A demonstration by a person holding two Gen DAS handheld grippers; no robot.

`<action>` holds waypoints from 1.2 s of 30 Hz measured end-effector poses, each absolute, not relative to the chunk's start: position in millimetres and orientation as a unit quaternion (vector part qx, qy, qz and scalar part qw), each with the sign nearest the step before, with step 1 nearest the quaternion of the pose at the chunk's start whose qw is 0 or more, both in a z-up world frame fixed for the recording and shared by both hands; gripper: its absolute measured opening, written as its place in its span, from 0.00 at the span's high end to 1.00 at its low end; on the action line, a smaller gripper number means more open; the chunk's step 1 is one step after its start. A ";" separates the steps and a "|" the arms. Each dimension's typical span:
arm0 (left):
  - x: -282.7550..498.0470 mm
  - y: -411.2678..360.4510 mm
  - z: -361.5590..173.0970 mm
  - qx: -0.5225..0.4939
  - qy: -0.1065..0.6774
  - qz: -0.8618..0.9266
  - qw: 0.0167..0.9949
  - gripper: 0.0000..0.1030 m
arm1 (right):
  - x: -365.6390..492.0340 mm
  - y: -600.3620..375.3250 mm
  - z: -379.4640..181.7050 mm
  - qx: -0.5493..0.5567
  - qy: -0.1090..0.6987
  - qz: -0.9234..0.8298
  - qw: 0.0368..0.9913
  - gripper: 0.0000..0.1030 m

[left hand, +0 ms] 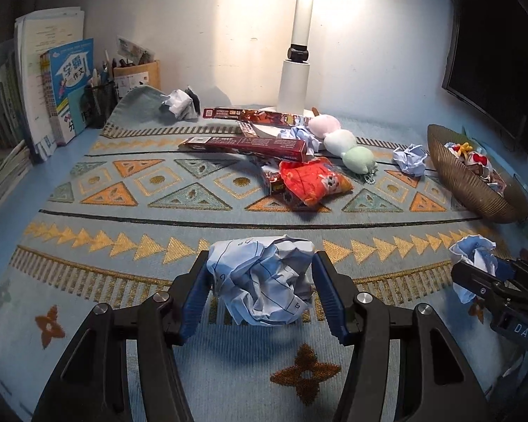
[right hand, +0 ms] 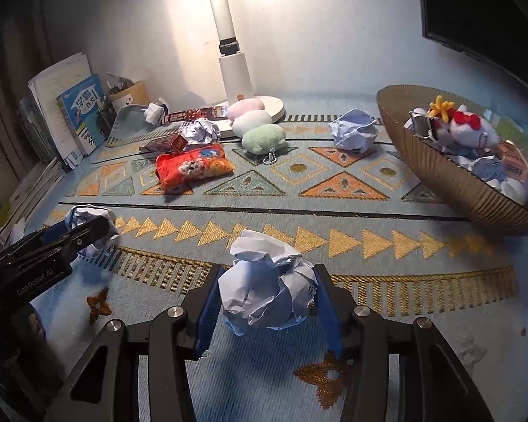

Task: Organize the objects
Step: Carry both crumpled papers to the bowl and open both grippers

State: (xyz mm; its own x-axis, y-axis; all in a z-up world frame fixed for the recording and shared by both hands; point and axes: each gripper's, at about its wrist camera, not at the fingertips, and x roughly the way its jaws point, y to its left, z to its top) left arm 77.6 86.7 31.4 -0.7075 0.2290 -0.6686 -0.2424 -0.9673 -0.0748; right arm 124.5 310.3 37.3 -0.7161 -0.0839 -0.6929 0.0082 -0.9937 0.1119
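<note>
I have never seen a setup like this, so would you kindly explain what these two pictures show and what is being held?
A person holds a two-finger tool in each hand, and each tool carries a camera looking along its fingers. The left tool grips one crumpled paper ball; the right tool grips another paper ball. Each camera also catches the other tool at its edge. On the patterned mat lie more paper balls, a red snack bag, a pastel plush and dark red boxes. A brown basket already holds toys.

mat [left hand: 123, 218] pale blue, orange-gold triangles; snack bag [right hand: 193, 168] red; basket [right hand: 440, 176] brown; tongs pads [left hand: 329, 295] blue
</note>
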 end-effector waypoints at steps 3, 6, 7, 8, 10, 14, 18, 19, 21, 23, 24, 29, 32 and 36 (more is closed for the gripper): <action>81.4 98.6 41.5 -0.366 -0.002 0.917 0.161 0.47 | 142.5 316.7 42.9 0.364 -0.070 -0.928 0.022 0.53; 85.2 123.2 64.5 -0.360 -0.028 0.906 0.220 0.47 | 159.3 335.0 49.7 0.367 -0.116 -0.923 0.023 0.53; 85.5 134.9 73.8 -0.353 -0.027 0.905 0.234 0.47 | 165.0 342.8 54.6 0.365 -0.128 -0.922 0.020 0.53; 84.3 149.3 84.0 -0.345 -0.021 0.905 0.249 0.47 | 171.3 351.8 62.1 0.359 -0.135 -0.923 0.011 0.53; 77.8 178.2 101.5 -0.335 -0.012 0.899 0.283 0.47 | 181.4 371.7 83.3 0.334 -0.146 -0.931 -0.015 0.53; 59.4 245.4 132.7 -0.310 0.021 0.891 0.331 0.47 | 191.3 421.7 137.3 0.270 -0.168 -0.945 -0.079 0.53; 33.5 304.6 146.6 -0.311 0.027 0.874 0.373 0.47 | 174.1 470.5 163.0 0.254 -0.190 -0.938 -0.137 0.53; 28.8 317.7 147.5 -0.309 0.031 0.871 0.380 0.47 | 165.1 481.9 163.5 0.263 -0.198 -0.933 -0.148 0.53; 19.0 343.8 146.5 -0.306 0.043 0.867 0.392 0.47 | 149.9 498.1 162.0 0.274 -0.210 -0.925 -0.160 0.53; 8.0 363.7 138.4 -0.313 0.049 0.857 0.407 0.30 | 132.7 507.1 159.0 0.285 -0.205 -0.922 -0.164 0.42; 0.5 371.6 131.8 -0.324 0.051 0.853 0.406 0.19 | 126.0 511.1 156.3 0.297 -0.200 -0.918 -0.168 0.33; -21.2 359.8 98.4 -0.386 -0.006 0.822 0.418 0.09 | 125.9 530.1 138.2 0.309 -0.222 -0.910 -0.165 0.22; -19.4 339.5 90.9 -0.394 -0.045 0.812 0.428 0.09 | 137.4 533.7 123.4 0.312 -0.236 -0.905 -0.166 0.22; -12.2 330.4 93.3 -0.391 -0.056 0.804 0.445 0.09 | 151.9 524.8 109.7 0.320 -0.253 -0.901 -0.146 0.22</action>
